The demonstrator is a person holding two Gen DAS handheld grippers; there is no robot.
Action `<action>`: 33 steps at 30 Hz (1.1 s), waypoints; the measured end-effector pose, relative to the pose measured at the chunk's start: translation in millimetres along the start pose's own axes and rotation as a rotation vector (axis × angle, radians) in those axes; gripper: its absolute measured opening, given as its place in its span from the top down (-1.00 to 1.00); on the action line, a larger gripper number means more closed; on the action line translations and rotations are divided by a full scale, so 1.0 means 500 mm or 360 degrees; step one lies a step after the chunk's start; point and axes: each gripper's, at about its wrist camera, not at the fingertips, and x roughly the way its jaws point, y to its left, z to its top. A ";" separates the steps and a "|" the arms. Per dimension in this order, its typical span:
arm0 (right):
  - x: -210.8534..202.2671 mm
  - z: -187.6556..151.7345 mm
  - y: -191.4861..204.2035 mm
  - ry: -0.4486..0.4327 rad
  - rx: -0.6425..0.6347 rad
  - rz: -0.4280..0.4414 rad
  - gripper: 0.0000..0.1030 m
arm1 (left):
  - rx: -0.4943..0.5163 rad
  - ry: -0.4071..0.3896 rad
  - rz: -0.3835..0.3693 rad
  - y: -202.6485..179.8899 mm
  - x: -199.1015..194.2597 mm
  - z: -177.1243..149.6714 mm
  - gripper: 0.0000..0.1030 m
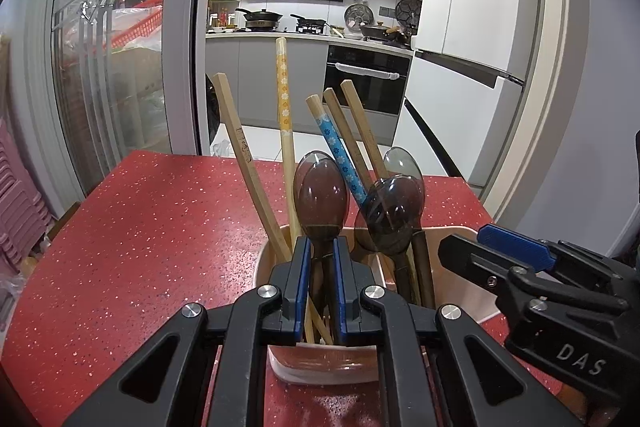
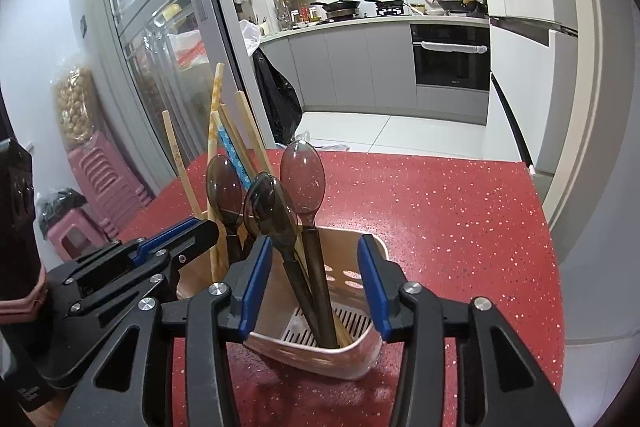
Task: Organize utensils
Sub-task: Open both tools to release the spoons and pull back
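Observation:
A beige utensil holder (image 1: 460, 241) (image 2: 320, 351) stands on the red speckled table (image 1: 152, 227) (image 2: 440, 227). It holds several chopsticks (image 1: 285, 115) (image 2: 218, 107), some plain wood, one yellow-patterned, one blue-patterned, and three smoky translucent spoons, bowls up. My left gripper (image 1: 322, 263) (image 2: 208, 229) is shut on the handle of the left spoon (image 1: 320, 195) (image 2: 224, 187). My right gripper (image 2: 316, 283) (image 1: 516, 247) stands open over the holder's right part. The handles of the other two spoons (image 2: 302, 179) (image 1: 394, 211) rise between its blue pads (image 2: 374, 287), and neither pad presses on them.
A glass-fronted cabinet (image 1: 112, 67) stands left of the table, with pink stools (image 2: 100, 187) stacked beside it. Beyond the table's far edge lie the kitchen floor, an oven (image 1: 366, 79) and a white fridge (image 1: 472, 67). Bare table surface shows left and right of the holder.

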 end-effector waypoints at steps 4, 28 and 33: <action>-0.007 -0.003 0.002 0.0021 0.0021 -0.0012 -0.07 | 0.0018 0.0039 0.0038 0.001 -0.006 -0.004 0.29; -0.084 -0.076 0.011 0.0135 0.0125 -0.0143 -0.40 | -0.0005 0.0100 0.0089 0.048 -0.107 -0.069 0.28; -0.092 -0.095 0.013 0.0156 0.0143 -0.0158 -0.53 | -0.0009 0.0129 0.0070 0.051 -0.118 -0.090 -0.33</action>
